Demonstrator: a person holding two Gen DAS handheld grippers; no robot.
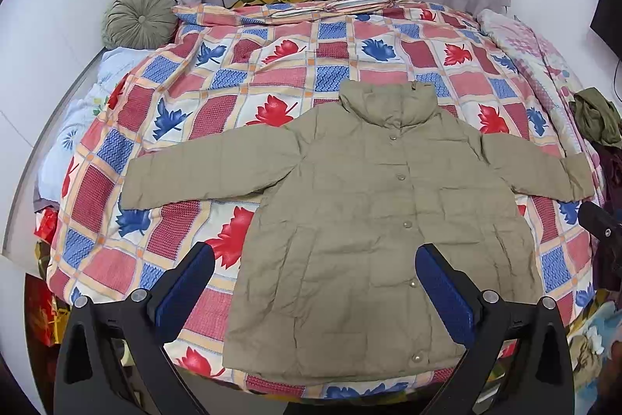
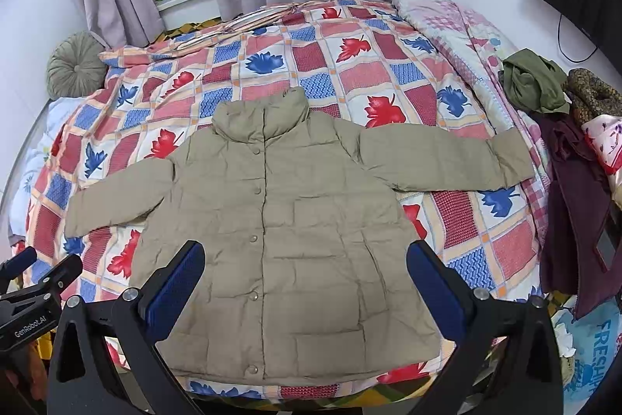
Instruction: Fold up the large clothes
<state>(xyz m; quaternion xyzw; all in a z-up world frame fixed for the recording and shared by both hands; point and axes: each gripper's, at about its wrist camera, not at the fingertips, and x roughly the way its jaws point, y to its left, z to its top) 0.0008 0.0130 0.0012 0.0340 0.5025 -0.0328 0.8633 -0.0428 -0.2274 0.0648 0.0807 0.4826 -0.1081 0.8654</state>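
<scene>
Just ahead of both wide-open, empty grippers, left point(image 1: 315, 292) and right point(image 2: 305, 288), the jacket point(image 1: 373, 232) lies flat, collar away, sleeves spread sideways.

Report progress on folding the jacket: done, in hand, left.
Done: the jacket lies flat on the bed, front up, snaps closed, both sleeves spread out. In hand: nothing; the left tool and right tool are open above the hem, gripping no cloth. Left: all folding, sleeves in, then the body.

jacket point(image 1: 373, 240) on quilt point(image 1: 241, 72); cushion point(image 1: 138, 14) behind, left
</scene>
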